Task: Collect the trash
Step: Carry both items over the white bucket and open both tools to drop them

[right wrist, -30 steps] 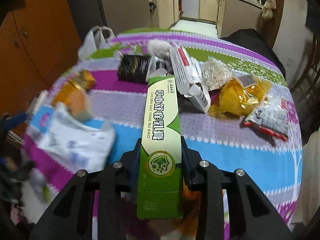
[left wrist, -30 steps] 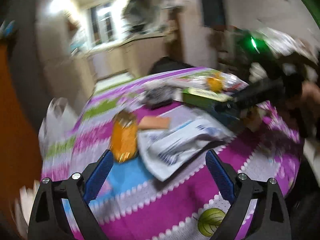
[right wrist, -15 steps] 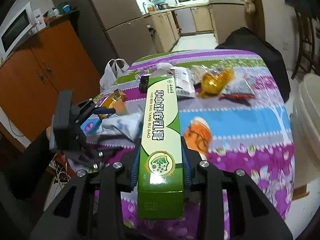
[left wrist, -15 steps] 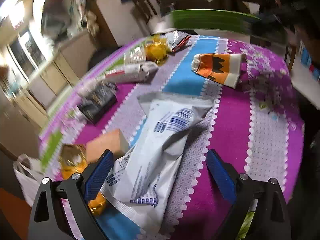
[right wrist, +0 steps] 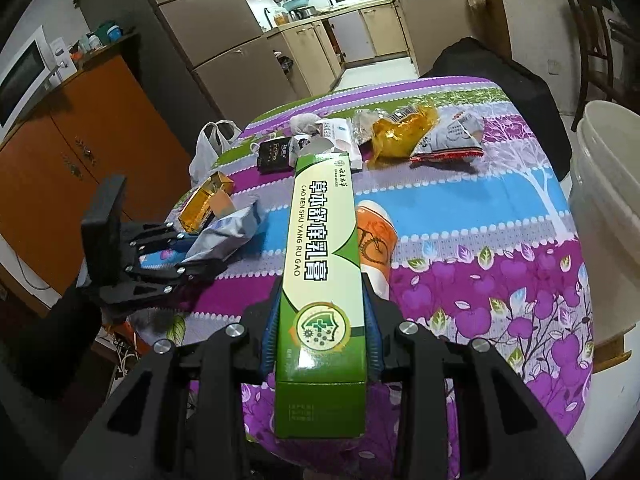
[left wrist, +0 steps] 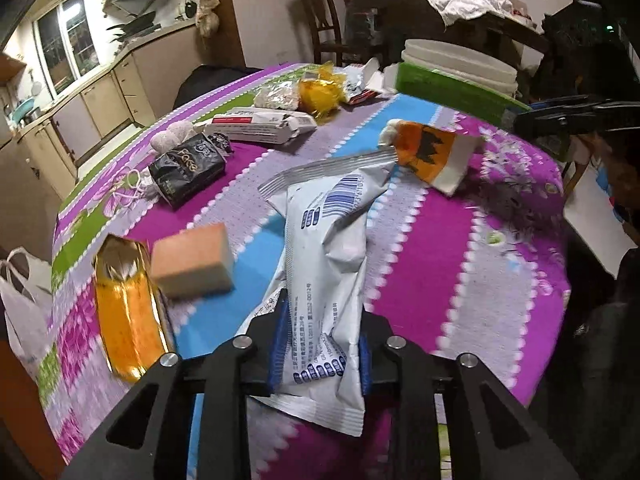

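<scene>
- Low in the left wrist frame, my left fingers (left wrist: 320, 344) are pinched on the white pouch (left wrist: 332, 248), whose far end lies crumpled on the bench (left wrist: 460, 264) toward the frame's middle.
- Left of the pouch sit a peach box (left wrist: 194, 260) and, touching it, an amber wrapper (left wrist: 124, 308).
- Upper right of the pouch lies an orange cup (left wrist: 430, 152), tipped on its side.
- Further up the frame: a black packet (left wrist: 186, 168), a long white carton (left wrist: 260, 122), a yellow bag (left wrist: 320, 92).
- At the bottom middle of the right wrist frame, my right fingers (right wrist: 324, 320) clamp the green box (right wrist: 324, 272), which points up the frame over the bench.
- The cup shows just right of the box, partly hidden behind it.
- A white bucket (right wrist: 608, 216) stands off the bench at the right edge.
- My left gripper shows at middle left of this frame, holding the pouch.
</scene>
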{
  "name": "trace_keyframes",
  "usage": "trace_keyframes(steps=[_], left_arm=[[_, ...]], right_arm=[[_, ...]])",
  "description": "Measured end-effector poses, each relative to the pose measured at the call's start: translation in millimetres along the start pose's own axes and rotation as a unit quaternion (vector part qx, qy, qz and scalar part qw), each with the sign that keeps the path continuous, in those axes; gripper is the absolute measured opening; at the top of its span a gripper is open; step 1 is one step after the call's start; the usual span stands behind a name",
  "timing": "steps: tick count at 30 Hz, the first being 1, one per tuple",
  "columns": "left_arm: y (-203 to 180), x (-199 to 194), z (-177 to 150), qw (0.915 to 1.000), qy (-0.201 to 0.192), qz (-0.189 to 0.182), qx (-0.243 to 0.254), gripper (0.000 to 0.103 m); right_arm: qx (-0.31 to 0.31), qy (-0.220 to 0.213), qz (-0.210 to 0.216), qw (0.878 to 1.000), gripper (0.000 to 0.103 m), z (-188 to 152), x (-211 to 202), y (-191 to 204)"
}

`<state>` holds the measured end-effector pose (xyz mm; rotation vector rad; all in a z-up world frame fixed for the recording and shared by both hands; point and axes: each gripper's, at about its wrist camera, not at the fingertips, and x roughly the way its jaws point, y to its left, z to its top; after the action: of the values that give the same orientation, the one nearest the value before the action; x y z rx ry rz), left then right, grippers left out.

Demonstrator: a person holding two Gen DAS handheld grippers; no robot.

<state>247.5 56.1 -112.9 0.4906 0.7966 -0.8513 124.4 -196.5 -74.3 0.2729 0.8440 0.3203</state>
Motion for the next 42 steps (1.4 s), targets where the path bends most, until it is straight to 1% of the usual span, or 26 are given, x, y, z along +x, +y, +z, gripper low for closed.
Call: trace_keyframes(steps=[3,5,7,9,12,13,15,18,20,21,22,23,24,25,27,28,30,31,35,36,39,40,42], left_arm=[[-9.9,-16.1,-3.8,0.9990,-0.025,-0.020,-0.033,0.027],[-17.3,-30.8,-3.1,0.9976,-0.044,-0.023,-0.048,0.027],[-24.1,-45.5,4.4,0.9962,-0.063,-0.021,-0.057,0.027],[-29.3,-57.2,17.8,0.9949,-0.079,-0.017,-0.060,0.027],[-43.2,-68.2,56.7,0.9930,-0.105,-0.013,-0.051,0.027],[-50.4,-69.7,74.9,0.9925,-0.113,-0.015,-0.046,0.027],[-67.7,-69.1,115.3,0.9916,-0.124,-0.023,-0.032,0.027],[-92.5,-63.1,169.5,0.9906,-0.130,-0.042,-0.011,0.027],[-118.6,-53.3,213.7,0.9898,-0.127,-0.063,0.012,0.027],[-130.3,-47.0,232.0,0.9893,-0.128,-0.066,0.025,0.027],[-144.5,-35.8,256.7,0.9892,-0.124,-0.070,0.036,0.027],[-155.2,-24.3,277.7,0.9896,-0.115,-0.077,0.037,0.027],[-162.0,-13.2,294.6,0.9903,-0.105,-0.083,0.036,0.027],[-173.1,3.8,318.5,0.9916,-0.092,-0.083,0.039,0.027],[-185.8,32.1,352.8,0.9940,-0.068,-0.076,0.040,0.027],[-192.0,50.9,373.4,0.9953,-0.045,-0.081,0.030,0.027],[-198.5,77.2,400.8,0.9961,-0.013,-0.085,0.018,0.026],[-205.6,90.3,413.8,0.9964,0.001,-0.083,0.017,0.026],[-229.2,127.5,440.1,0.9951,0.047,-0.080,0.035,0.026],[-230.6,134.4,441.3,0.9942,0.058,-0.082,0.039,0.026],[-241.2,158.2,449.4,0.9925,0.085,-0.068,0.056,0.027],[-244.2,165.1,449.9,0.9908,0.099,-0.073,0.058,0.027],[-248.1,171.1,447.3,0.9894,0.110,-0.074,0.059,0.026]], right_arm=[[0.003,-0.002,0.001,1.000,0.034,-1.2,-3.5,-0.7],[0.001,-0.004,0.003,1.000,0.034,-2.9,-6.3,-0.6],[0.001,-0.006,0.007,1.000,0.034,-2.4,-9.2,-0.4],[0.002,-0.015,0.010,1.000,0.034,0.4,-16.8,-0.3],[0.007,-0.046,0.003,0.999,0.034,9.8,-41.5,-6.6],[0.011,-0.061,-0.012,0.998,0.034,15.3,-57.4,-12.4],[0.015,-0.077,-0.042,0.996,0.034,22.9,-79.9,-21.2],[0.017,-0.094,-0.114,0.989,0.034,39.6,-123.9,-45.8],[0.024,-0.101,-0.175,0.979,0.034,52.4,-156.6,-71.6],[0.030,-0.100,-0.191,0.976,0.034,56.6,-166.3,-82.2],[0.042,-0.095,-0.211,0.972,0.034,62.9,-179.2,-99.0],[0.057,-0.087,-0.227,0.968,0.034,69.0,-190.3,-116.7],[0.068,-0.079,-0.236,0.966,0.034,72.8,-196.1,-128.7],[0.089,-0.062,-0.247,0.963,0.034,80.5,-204.8,-150.5],[0.116,-0.038,-0.255,0.959,0.034,89.6,-210.1,-177.3],[0.134,-0.020,-0.259,0.956,0.034,94.6,-212.1,-194.0],[0.155,0.006,-0.263,0.952,0.033,102.8,-210.0,-216.0],[0.161,0.021,-0.272,0.949,0.034,108.3,-206.1,-226.7],[0.184,0.065,-0.281,0.940,0.034,116.4,-192.7,-252.0],[0.189,0.074,-0.278,0.939,0.034,116.8,-187.6,-255.1],[0.201,0.098,-0.279,0.934,0.034,122.6,-177.9,-268.4],[0.206,0.106,-0.278,0.932,0.034,123.8,-175.1,-272.8],[0.208,0.120,-0.276,0.931,0.034,125.0,-169.9,-277.1]])
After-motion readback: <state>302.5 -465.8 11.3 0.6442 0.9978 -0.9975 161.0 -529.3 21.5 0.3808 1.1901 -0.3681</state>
